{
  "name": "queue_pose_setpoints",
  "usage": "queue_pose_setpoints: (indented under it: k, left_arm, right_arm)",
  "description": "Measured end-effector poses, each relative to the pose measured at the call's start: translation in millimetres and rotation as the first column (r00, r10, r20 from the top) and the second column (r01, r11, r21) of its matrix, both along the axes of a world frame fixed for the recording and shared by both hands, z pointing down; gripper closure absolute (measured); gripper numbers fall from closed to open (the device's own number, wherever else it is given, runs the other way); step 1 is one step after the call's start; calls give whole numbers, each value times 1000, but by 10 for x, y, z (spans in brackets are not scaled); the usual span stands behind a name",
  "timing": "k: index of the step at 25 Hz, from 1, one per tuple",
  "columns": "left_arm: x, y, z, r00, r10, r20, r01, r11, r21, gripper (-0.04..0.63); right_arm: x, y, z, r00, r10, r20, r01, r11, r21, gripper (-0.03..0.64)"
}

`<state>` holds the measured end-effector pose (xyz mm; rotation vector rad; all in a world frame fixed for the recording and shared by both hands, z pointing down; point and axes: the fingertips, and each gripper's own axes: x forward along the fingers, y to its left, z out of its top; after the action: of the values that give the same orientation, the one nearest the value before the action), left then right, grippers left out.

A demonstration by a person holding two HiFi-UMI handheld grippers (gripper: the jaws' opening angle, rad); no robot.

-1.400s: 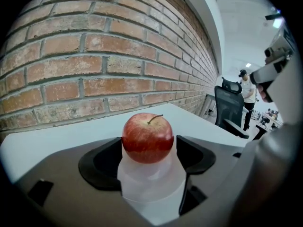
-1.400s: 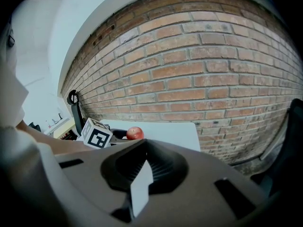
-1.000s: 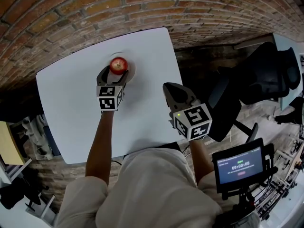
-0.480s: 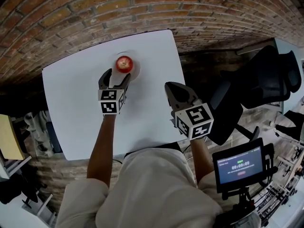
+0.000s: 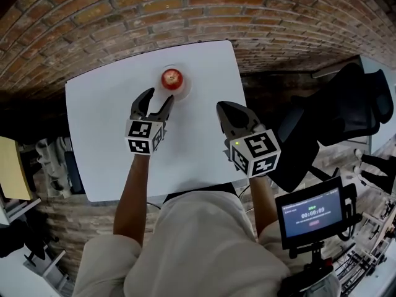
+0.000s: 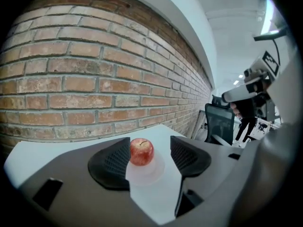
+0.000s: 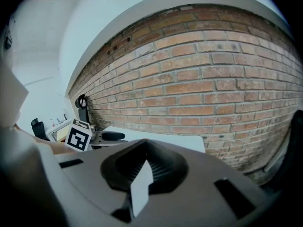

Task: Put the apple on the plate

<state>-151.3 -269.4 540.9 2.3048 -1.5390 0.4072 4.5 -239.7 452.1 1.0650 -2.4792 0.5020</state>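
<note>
Apple: red apple point(image 5: 172, 78), round and stem up, sits on the small round white plate point(image 5: 184, 90), just beyond the tips of the left fingers point(image 6: 111, 161) and apart from them.
Plate: lies on the white square worktop point(image 5: 105, 129), in its far half, near the red-brown brick wall point(image 5: 124, 17). The apple covers its middle and a pale rim shows around it.
Left gripper: the left gripper point(image 5: 156, 102), a grey body with a marker cube, points at the apple from the near side.
Left finger state: black and ribbed, apart and closing. Nothing lies between them. In the left gripper view the apple shows through the gap, next to the left-hand finger, but the head view puts it ahead of the tips.
Right gripper: the right gripper point(image 5: 232, 113) is over the worktop's right edge, well apart from the plate and to the right of the left fingers.
Right finger state: the black right fingers point(image 7: 158, 167) are closed together with only a thin slit between them, and they hold nothing.
Surroundings: a black office chair point(image 5: 346, 104) stands off the worktop, to the right of the right fingers.
</note>
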Motion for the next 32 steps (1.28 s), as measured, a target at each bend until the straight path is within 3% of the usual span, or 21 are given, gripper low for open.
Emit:
queue_pose_setpoints:
  k: [5,10,19,24,32]
  left_arm:
    - [100,180,-327,997,57,-47,-54,997,59,347]
    - [107,365,-704,993,86,-77,-76,989,123,427]
    - [104,768,-1313,996,91,-10,-86,970,229,486]
    - [46,994,-1482,992,64,111,-89,966,244,509]
    - [33,1239,-1995,989,38,144,-85,936,340,552]
  right_arm:
    - [-75,70,-169,1000,-14,8,13,999,40,614]
    - [-137,153,-356,1000,-20,13,19,996,90,614]
    - [-197,288,-809,999,-36,34,28,980,197,614]
    - [-272,437,-1028,998,-48,42,36,969,246,614]
    - [-367,661,-1365,995,-87,51,66,946,316,614]
